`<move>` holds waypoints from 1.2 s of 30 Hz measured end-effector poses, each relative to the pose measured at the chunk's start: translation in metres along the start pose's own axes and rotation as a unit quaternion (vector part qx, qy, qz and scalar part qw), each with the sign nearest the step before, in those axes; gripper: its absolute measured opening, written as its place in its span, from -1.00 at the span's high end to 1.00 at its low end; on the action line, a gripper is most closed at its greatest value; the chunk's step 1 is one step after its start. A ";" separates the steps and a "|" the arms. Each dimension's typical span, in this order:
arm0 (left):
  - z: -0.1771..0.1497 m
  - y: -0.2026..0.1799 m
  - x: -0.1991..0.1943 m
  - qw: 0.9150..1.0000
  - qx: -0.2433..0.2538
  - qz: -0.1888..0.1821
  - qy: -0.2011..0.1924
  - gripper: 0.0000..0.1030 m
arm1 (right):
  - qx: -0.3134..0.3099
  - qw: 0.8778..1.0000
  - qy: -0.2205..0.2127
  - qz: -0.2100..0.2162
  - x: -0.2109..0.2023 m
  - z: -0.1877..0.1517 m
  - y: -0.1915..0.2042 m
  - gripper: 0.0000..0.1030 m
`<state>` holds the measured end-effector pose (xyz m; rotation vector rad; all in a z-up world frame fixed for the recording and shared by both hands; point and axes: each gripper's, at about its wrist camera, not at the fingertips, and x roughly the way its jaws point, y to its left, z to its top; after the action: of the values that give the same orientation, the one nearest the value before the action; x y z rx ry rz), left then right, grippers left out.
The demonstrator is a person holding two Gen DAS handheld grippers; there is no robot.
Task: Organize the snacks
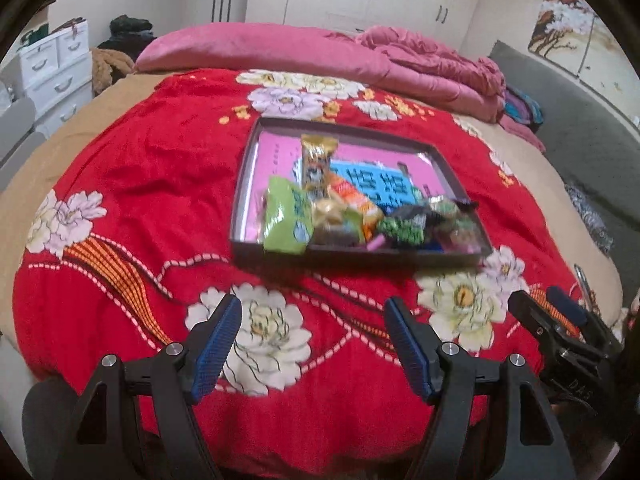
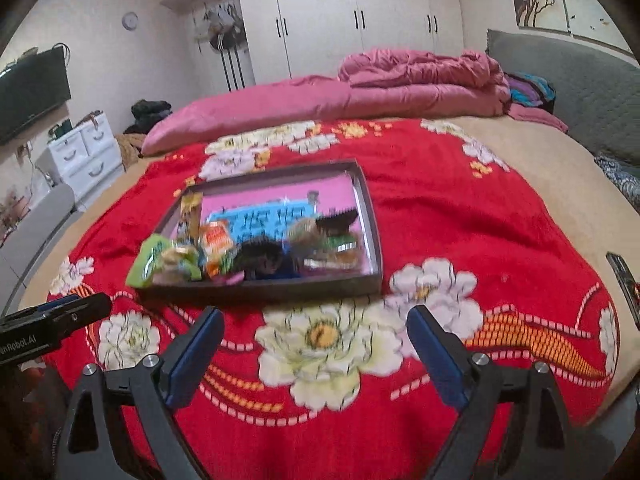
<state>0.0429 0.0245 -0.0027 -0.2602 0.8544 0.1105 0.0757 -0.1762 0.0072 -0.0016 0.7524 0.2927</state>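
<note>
A dark shallow tray (image 1: 360, 255) (image 2: 264, 289) with a pink and blue printed floor lies on the red flowered blanket. Several wrapped snacks are heaped at its near end: a green bag (image 1: 286, 216) (image 2: 149, 258), an orange pack (image 1: 356, 202) (image 2: 216, 242), a long yellow pack (image 1: 318, 164) (image 2: 188, 214) and small dark and green sweets (image 1: 404, 230). My left gripper (image 1: 314, 344) hovers open over the blanket, short of the tray, with nothing between its blue pads. My right gripper (image 2: 316, 354) is also open and empty, near the tray's front wall.
The red blanket (image 1: 160, 168) covers a bed with a beige sheet. Pink quilts (image 2: 400, 80) are piled along the far side, and a grey headboard (image 2: 580, 92) stands at the right. A white drawer unit (image 1: 56, 68) and wardrobes line the wall. A dark object (image 2: 624, 280) lies at the bed's right edge.
</note>
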 end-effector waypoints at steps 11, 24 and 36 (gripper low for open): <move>-0.007 -0.005 0.006 1.000 0.008 0.006 0.014 -0.46 | 0.006 1.000 0.005 -0.006 0.002 -0.001 -0.005 -0.80; -0.006 -0.005 0.006 1.000 0.010 0.010 0.016 -0.46 | 0.001 1.000 0.003 -0.005 0.003 -0.002 -0.005 -0.80; -0.006 -0.005 0.006 1.000 0.010 0.014 0.017 -0.46 | 0.000 1.000 0.006 -0.006 0.003 -0.002 -0.004 -0.80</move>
<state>0.0430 0.0181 -0.0099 -0.2321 0.8922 0.1237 0.0777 -0.1791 0.0033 -0.0084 0.7638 0.2812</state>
